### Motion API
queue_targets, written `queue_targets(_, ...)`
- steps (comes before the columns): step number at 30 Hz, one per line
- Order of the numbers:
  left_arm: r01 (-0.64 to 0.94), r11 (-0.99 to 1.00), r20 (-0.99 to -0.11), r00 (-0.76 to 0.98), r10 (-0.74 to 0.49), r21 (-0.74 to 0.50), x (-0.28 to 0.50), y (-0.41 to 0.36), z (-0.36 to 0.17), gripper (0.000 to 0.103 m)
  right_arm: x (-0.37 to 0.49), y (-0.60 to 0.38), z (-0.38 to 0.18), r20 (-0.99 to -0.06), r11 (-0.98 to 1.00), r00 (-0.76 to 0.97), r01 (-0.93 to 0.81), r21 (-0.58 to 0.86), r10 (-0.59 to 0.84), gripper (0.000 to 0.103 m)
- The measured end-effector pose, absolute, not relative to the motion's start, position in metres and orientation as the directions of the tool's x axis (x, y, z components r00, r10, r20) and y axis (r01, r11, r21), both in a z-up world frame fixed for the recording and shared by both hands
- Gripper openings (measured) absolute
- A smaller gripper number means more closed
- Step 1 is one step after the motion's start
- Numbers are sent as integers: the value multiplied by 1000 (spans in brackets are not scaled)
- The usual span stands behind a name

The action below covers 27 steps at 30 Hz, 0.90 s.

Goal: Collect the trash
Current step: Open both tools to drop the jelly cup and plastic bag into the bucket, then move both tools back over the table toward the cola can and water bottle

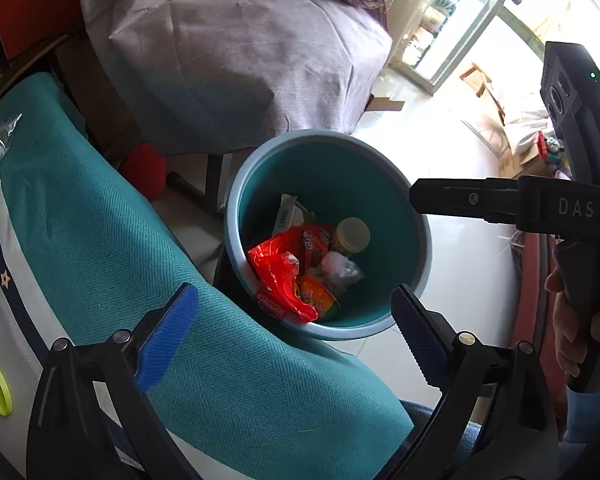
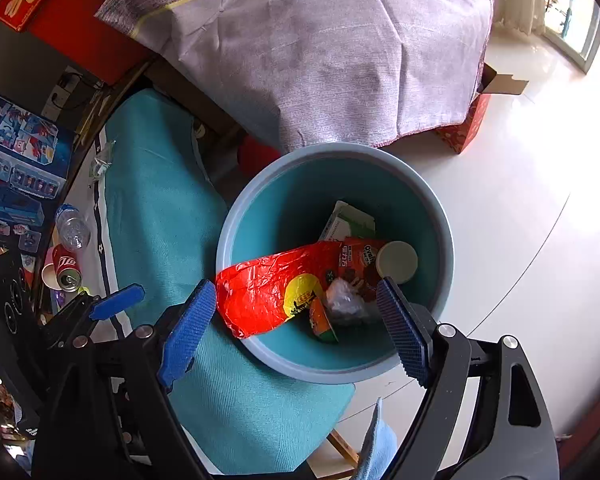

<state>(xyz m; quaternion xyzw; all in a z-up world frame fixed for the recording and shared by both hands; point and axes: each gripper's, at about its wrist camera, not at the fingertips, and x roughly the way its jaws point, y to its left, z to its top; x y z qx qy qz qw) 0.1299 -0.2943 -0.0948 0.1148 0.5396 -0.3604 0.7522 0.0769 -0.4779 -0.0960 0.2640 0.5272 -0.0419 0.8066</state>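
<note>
Left gripper (image 1: 294, 336): jaws spread wide, nothing between the pads. Right gripper (image 2: 296, 328): jaws open, not pressing on anything; the red plastic wrapper (image 2: 268, 292) lies below the gap, its near-left end just beside the left pad.

The right wrist view shows the wrapper's long axis running from the near-left rim of the bin (image 2: 440, 216) toward the far right, one end draped over the rim, the rest inside. The left wrist view shows the same wrapper crumpled against the bin's near-left wall, and alone shows the person's hand (image 1: 568, 320) on the right gripper's handle.

The teal bin stands on the white floor (image 2: 520, 200), just beside the bench covered by a teal cloth (image 2: 156, 208). Contents: the wrapper, an orange snack packet (image 2: 324, 324), a crumpled clear bag (image 2: 344, 300), a jar with a cream lid (image 2: 396, 262), a red drink carton (image 2: 360, 260) and a white-green carton (image 2: 348, 220) farthest.

Only the right wrist view shows a clear plastic bottle (image 2: 73, 228) and a red can (image 2: 69, 270) at the bench's left. Beyond the bin hangs a grey-lilac cloth (image 2: 320, 48).
</note>
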Motion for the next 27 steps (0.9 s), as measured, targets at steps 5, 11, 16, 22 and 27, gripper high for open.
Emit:
queue_targets(5,648,732,-893,177,-414,-211,130,-279,-92,97,80,-466,-94,-876,865,432,332,377,216,79)
queue_targets(11,614,762,-892,204,-404,-204,133,-251,-88,97,87,-440,-91,-878,882,419,290,370,231,79)
queue_targets(16,575,792,-887,231,-399,-206,138,-222,-84,97,93,-413,-87,-881,898,408,250,361,240,79)
queue_targets(22,514,834,-881,278,-382,-199,142,-178,-77,97,107,-376,-83,-890,920,383,194,340,248,79)
queue_targets(27,424,883,-872,334,-358,-201,151,-127,-72,97,130,-332,-76,-903,948,355,110,298,243,79)
